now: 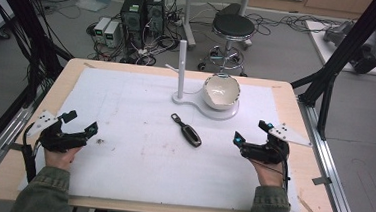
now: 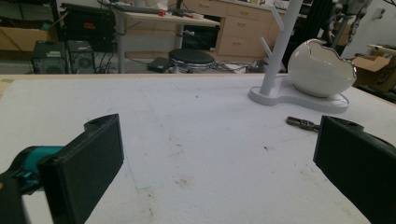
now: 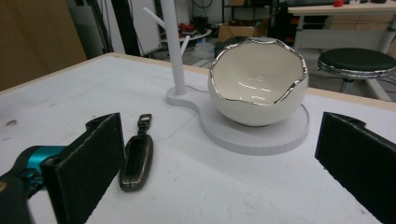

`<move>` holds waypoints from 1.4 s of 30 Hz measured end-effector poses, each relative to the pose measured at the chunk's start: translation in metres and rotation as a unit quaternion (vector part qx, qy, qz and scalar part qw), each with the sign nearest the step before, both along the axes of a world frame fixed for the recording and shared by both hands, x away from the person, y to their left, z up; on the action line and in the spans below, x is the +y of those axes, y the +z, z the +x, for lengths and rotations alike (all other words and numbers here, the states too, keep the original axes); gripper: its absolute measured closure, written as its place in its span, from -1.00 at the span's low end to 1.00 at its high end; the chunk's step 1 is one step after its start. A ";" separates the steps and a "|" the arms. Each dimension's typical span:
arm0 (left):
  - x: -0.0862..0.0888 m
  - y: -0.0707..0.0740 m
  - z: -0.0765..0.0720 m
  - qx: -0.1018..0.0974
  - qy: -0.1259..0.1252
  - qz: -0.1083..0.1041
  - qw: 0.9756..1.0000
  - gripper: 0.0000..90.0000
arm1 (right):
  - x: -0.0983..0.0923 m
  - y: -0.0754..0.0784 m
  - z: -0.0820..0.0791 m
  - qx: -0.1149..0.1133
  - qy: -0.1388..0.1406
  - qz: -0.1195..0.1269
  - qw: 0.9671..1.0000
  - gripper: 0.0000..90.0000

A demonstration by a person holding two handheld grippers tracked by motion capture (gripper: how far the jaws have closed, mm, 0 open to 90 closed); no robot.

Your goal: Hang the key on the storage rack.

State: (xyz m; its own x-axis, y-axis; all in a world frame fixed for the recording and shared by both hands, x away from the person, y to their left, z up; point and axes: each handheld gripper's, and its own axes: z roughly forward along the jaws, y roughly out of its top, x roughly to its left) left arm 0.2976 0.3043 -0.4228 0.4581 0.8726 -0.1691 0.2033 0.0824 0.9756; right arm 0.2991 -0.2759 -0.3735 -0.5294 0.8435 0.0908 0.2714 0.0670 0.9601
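From up top I've got both grippers resting on the white mat [image 1: 136, 172], jaws spread wide on each. Left gripper [image 1: 80, 121] sits near the left edge, right gripper [image 1: 251, 131] over on the right, well apart. Between them, a bit farther out, a dark key fob [image 1: 187, 130] lies at an angle. Beyond that is a white stand [image 1: 214, 110] with a thin upright post [image 1: 181, 68], and an egg-shaped white bowl [image 1: 221, 91] sits on its round base. Black stool [image 1: 233, 26] on the floor past the table.
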 end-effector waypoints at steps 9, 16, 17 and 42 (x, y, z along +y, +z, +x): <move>0.000 0.000 0.000 0.001 -0.002 0.003 1.000 -0.95 | 0.015 0.014 0.012 0.008 0.021 -0.026 0.999 -0.98; -0.001 0.000 0.000 0.001 -0.003 0.002 1.000 -0.95 | 0.031 0.026 0.026 0.023 0.040 -0.054 0.997 -0.98; -0.001 0.000 0.000 0.002 -0.004 0.001 1.000 -0.95 | 0.031 0.026 0.026 0.023 0.040 -0.054 0.997 -0.98; 0.000 -0.001 0.001 0.007 -0.003 -0.003 1.000 -0.95 | 0.114 0.044 0.079 0.081 0.132 -0.130 0.979 -0.98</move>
